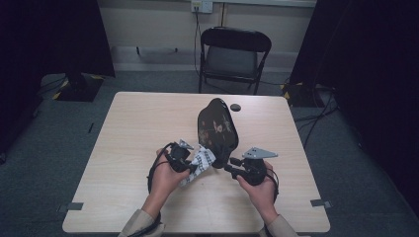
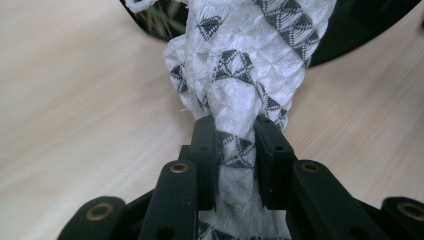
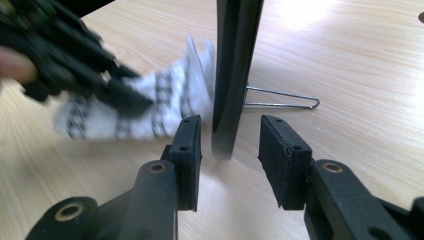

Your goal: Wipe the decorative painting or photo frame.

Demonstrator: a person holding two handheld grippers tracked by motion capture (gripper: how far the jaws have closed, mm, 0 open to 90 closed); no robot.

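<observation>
Two grippers meet at the middle of the counter (image 1: 123, 148). Left gripper (image 2: 235, 142) is clamped on a white cloth with black triangles (image 2: 240, 70), which lies against the black lacquered plate (image 1: 217, 129). That plate stands on edge, seemingly propped by a wire stand (image 3: 285, 100). Right gripper (image 3: 230, 150) straddles the plate's rim, its pads (image 3: 187, 150) clear of it.

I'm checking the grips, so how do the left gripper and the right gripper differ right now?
The left gripper is shut on the patterned cloth; the right gripper stands open, its fingers apart from the black tray's edge between them. The left presses cloth against the tray's face; the right sits at its lower rim. Both are black and hand-held.
</observation>
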